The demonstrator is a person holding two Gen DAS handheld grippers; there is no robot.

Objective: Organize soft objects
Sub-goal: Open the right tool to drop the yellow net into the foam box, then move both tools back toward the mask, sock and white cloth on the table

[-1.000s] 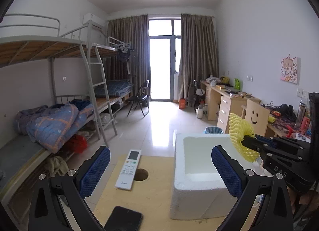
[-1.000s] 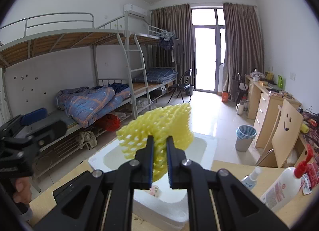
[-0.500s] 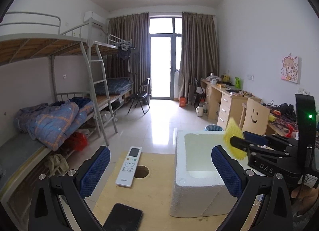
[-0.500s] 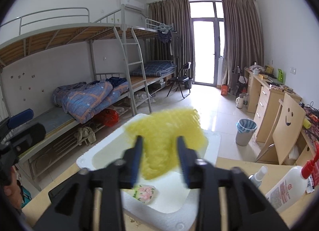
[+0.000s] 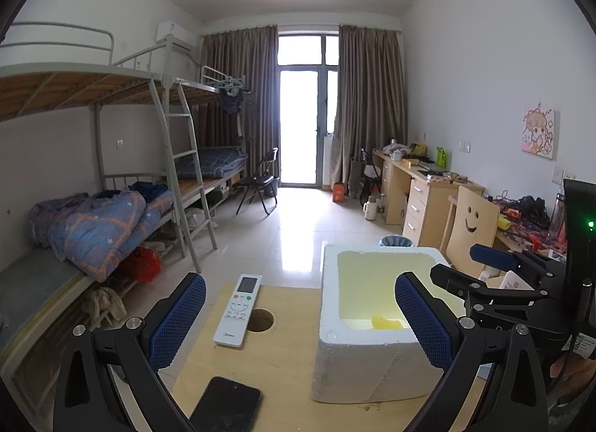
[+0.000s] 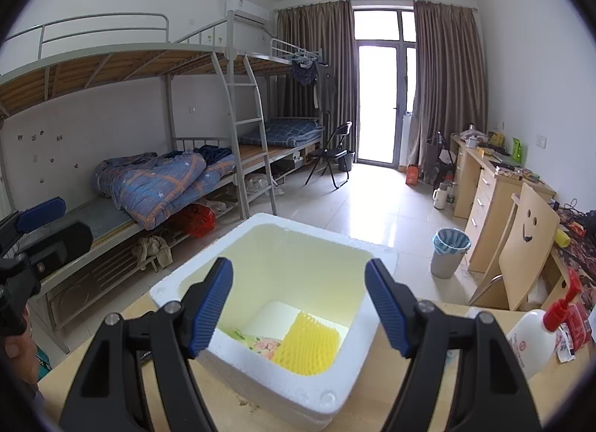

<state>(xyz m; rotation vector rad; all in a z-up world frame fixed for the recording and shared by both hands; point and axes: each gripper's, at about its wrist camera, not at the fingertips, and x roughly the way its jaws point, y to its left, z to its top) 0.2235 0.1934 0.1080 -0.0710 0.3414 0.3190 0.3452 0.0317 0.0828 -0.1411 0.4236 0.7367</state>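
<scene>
My right gripper [image 6: 298, 305] hangs tilted downward over the open mouth of the white foam box [image 6: 324, 394], its jaws spreading apart with nothing between the ribbed blue pads [image 6: 210, 305]. Down on the box floor lies the yellow foam net [image 6: 307, 344], a springy lattice sleeve of soft mesh, free of the pads and resting beside a small flowered packet [image 6: 260, 342]. The box is coarse, grainy polystyrene with thick rounded walls, and its inside glows faintly yellow. My left gripper [image 5: 298, 314] is held low and angled slightly down over the pale wooden table [image 5: 283, 365], jaws wide apart and gripping nothing, its pads the same dimpled blue rubber on black angular arms. Between them I see a slim white remote control [image 5: 238, 311] next to a round hole [image 5: 259, 319] in the tabletop, and a glossy black phone [image 5: 225, 404] near the front edge. From the left view only a sliver of the net shows inside the box.
</scene>
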